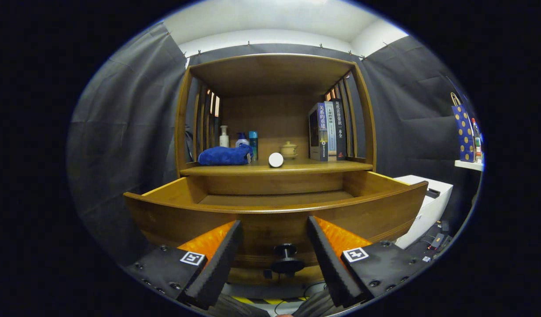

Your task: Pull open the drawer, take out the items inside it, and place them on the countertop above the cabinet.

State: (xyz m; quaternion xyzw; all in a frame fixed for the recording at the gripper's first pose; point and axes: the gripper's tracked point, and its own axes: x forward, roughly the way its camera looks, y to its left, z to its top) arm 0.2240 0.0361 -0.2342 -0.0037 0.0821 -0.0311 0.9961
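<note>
You held the gripper (pixel 274 246) with fingers spread, straddling the knob (pixel 286 259) of the opened drawer (pixel 274 211), gripping nothing.

Towel (pixel 225 156) left, books (pixel 327 131) right, on countertop (pixel 323 167)

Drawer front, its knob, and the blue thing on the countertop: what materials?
Drawer front: looks like wood with a warm brown satin varnish; faint grain and soft sheen. Knob: dark, spool-shaped, slightly glossy; metal or plastic, can't tell. Blue bundle: soft matte cloth, probably a towel, going by its folds. Gripper open, fingers flanking the knob.
</note>
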